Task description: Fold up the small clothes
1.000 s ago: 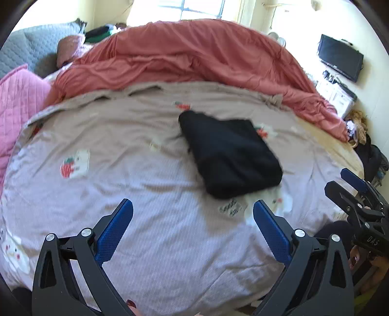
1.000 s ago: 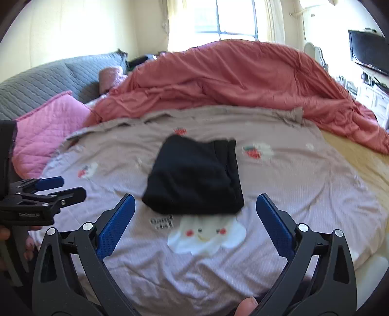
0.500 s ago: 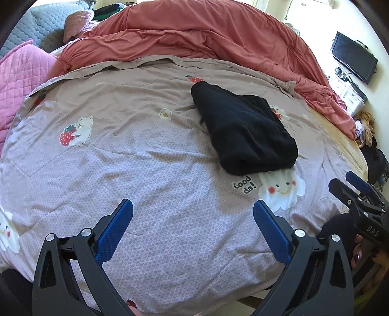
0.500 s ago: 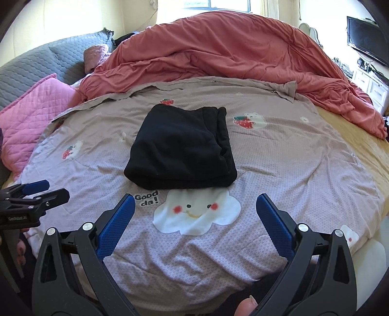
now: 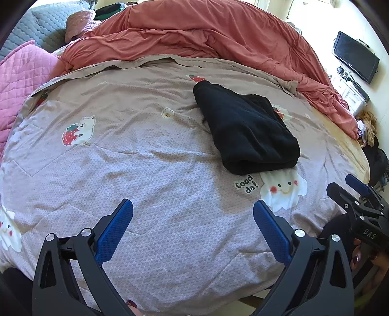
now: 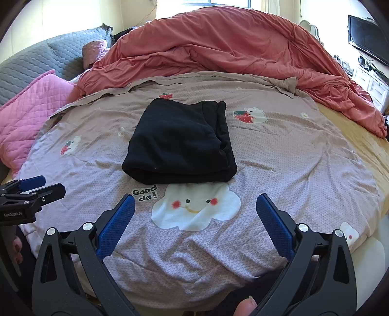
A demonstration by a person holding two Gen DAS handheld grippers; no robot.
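L black-and-blue two-finger gripper (image 5: 193, 227): jaws wide apart, empty, above mauve cartoon-print bedsheet (image 5: 150, 175). R black-and-blue two-finger gripper (image 6: 195, 222): same, empty. Folded black fleece garment (image 6: 181, 143): flat on sheet ahead, nothing between. Rumpled coral duvet (image 6: 231, 46) behind; pink quilted pillow (image 6: 26, 114) at left.

- pretty bright daylight, coming in from the window (image 6: 216, 2) at the back, totally blown out white
- right wall glares too, washed out around the tv (image 5: 356, 57)
- soft shadow under the folded black garment (image 6: 181, 142), which shows almost no detail
- heavy fisheye bend, dark corners
- both views sharp, no motion blur
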